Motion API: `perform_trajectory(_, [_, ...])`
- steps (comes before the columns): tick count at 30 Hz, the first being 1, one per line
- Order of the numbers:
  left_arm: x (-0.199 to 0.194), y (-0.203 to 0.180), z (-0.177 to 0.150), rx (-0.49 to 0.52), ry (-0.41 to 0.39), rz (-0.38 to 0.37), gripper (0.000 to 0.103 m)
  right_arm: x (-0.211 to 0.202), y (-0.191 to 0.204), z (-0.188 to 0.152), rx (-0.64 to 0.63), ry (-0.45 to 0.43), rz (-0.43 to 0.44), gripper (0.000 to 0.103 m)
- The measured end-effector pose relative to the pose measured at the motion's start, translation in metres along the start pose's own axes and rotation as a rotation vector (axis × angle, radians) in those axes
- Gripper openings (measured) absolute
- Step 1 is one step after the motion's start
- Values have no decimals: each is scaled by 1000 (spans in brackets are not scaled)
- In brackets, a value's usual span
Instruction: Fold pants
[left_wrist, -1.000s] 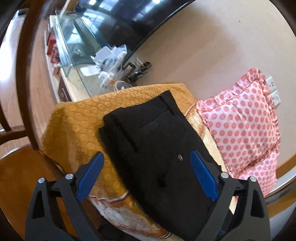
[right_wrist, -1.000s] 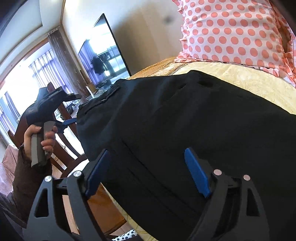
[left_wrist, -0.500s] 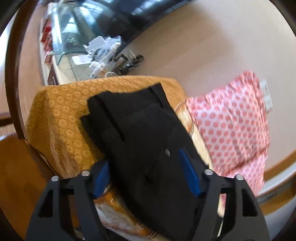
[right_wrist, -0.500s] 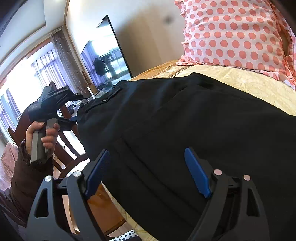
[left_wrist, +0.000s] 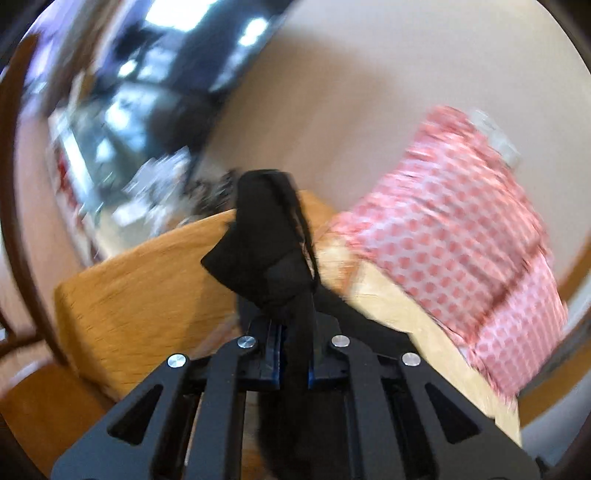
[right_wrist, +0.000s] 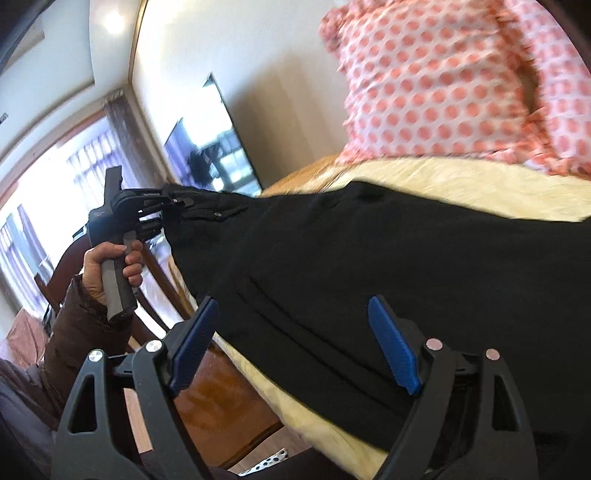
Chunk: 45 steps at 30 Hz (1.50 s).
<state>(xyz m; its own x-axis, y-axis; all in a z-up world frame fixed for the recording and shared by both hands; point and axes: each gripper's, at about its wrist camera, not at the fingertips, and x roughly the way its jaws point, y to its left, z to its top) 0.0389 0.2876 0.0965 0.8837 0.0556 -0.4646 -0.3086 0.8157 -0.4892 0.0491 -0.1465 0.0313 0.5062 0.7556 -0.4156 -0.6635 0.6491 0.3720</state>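
Pants (left_wrist: 266, 240) pinched inside left claw (left_wrist: 293, 354)

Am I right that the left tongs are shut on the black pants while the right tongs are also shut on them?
Only the first half. The left tongs are shut on the black pants, but the right wrist view shows the right tongs open, gripping nothing.

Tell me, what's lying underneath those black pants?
A yellow bedspread shows under the black pants, which the left claw grips at one end. Whatever lies beneath their middle is covered.

No legible text, labels or numbers.
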Motion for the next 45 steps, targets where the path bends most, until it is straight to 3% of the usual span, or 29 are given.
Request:
perform_trajectory(5, [-15,-122,-17,280,13,-199,8,-64,-35,-4,85,-116,-137,87])
perform_trajectory(8, [-22,-200,-50,445,55,-360,8,-97,-60,-13,161,-171,-242,87])
perform_trajectory(12, [-12,-278,-123,594,216,-560,8,-140,-93,-31,285,-229,-382,87])
perform_trajectory(14, [3,-299,-169,668,325,-591,8,-155,-106,-42,335,-246,-426,87])
perform_trajectory(16, [28,-308,-222,734,494,-583,8,-162,-116,-49,372,-249,-455,87])
perform_trajectory(18, [41,-303,-248,746,572,-588,8,-169,-123,-55,394,-251,-476,87])
perform_trajectory(20, [31,-306,-250,793,496,-580,8,-171,-130,-55,402,-252,-489,87])
perform_trajectory(25, [12,-314,-219,729,408,-628,8,-173,-135,-53,416,-279,-474,87])
perform_trajectory(27, [5,-320,-237,776,417,-632,8,-172,-136,-54,420,-278,-478,87])
perform_trajectory(29, [10,-321,-267,872,444,-586,8,-172,-138,-53,427,-273,-481,87])
perform_trajectory(31, [18,-316,-285,901,468,-569,9,-173,-137,-51,428,-276,-478,87])
perform_trajectory(33, [10,-314,-287,911,416,-564,12,-176,-134,-43,417,-292,-463,87])
perform_trajectory(36, [5,-310,-283,907,404,-575,13,-179,-127,-21,386,-339,-374,87])
perform_trajectory(39, [0,-299,-277,874,441,-619,15,-174,-122,-2,373,-354,-255,88])
perform_trajectory(41, [-7,-287,-270,828,474,-675,22,-162,-117,13,353,-331,-204,89])
perform_trajectory(42, [-10,-280,-265,792,497,-723,38,-156,-115,16,346,-317,-192,89])
perform_trajectory(43, [-14,-270,-257,736,523,-796,73,-146,-112,21,334,-286,-175,89])
perform_trajectory(44, [-19,-261,-250,699,505,-814,94,-141,-109,22,328,-272,-167,89])
perform_trajectory(45, [-29,-249,-241,667,447,-816,102,-133,-106,25,321,-251,-152,89])
